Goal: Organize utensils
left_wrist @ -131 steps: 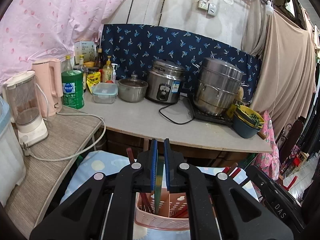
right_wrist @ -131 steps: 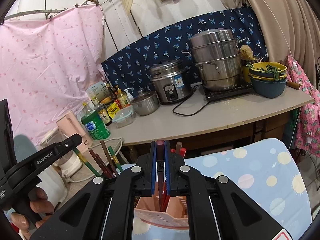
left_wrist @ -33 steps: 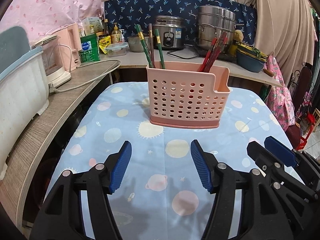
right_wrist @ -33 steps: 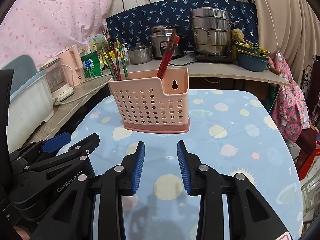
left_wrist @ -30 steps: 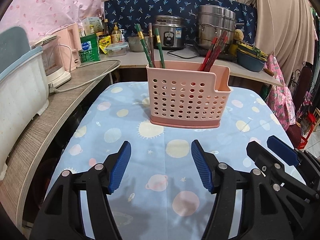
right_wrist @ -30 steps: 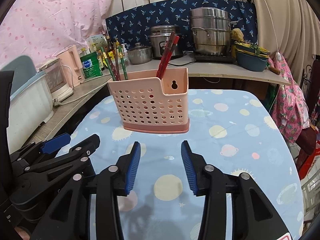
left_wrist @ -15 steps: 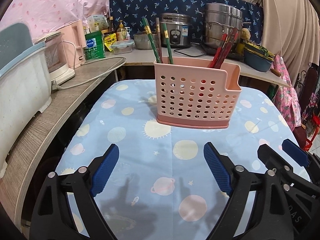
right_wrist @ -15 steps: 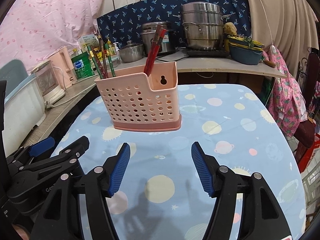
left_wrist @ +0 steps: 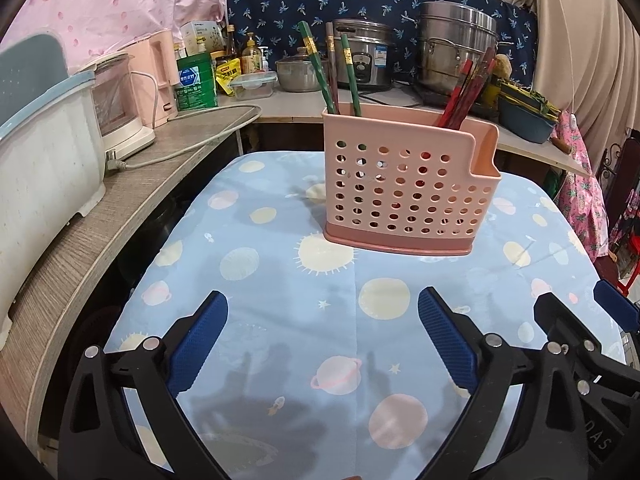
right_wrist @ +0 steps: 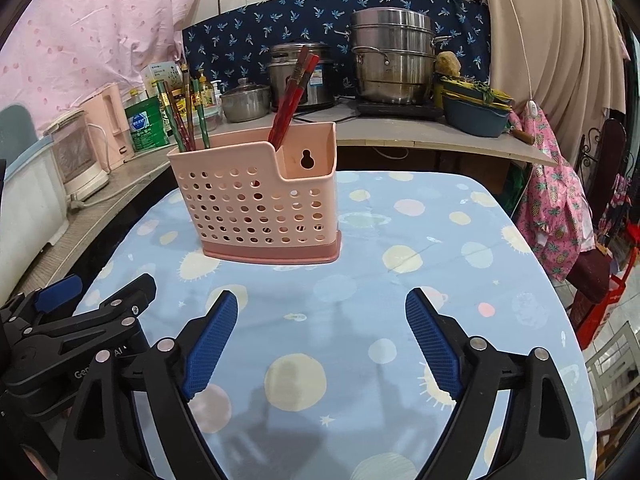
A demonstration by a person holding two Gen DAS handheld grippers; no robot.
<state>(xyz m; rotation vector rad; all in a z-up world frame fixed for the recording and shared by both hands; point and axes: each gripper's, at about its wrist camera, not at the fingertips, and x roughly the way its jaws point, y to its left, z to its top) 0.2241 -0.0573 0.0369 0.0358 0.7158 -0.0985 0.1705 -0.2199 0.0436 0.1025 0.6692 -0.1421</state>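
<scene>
A pink perforated utensil holder (left_wrist: 404, 188) (right_wrist: 256, 204) stands upright on the blue patterned tablecloth (left_wrist: 280, 272). Green and brown chopsticks (left_wrist: 332, 68) (right_wrist: 184, 120) stick out of its left compartment, red chopsticks (left_wrist: 464, 92) (right_wrist: 294, 96) out of its right one. My left gripper (left_wrist: 322, 320) hovers over the cloth in front of the holder, jaws opening wide, nothing between them. My right gripper (right_wrist: 322, 320) is beside it, jaws also opening, empty. Each gripper shows at the edge of the other's view.
A wooden counter (left_wrist: 132, 184) curves along the left with a white tub (left_wrist: 44, 160) and a blender (left_wrist: 120, 108). Behind stand a rice cooker (left_wrist: 362, 56), a steel steamer pot (right_wrist: 394, 60), bottles and bowls (right_wrist: 474, 110). A floral cloth (right_wrist: 556, 204) hangs at the right.
Both grippers, earlier shut on chopsticks above the holder, now sit low over the cloth in front of it. Over the last second both sets of jaws spread much wider.
</scene>
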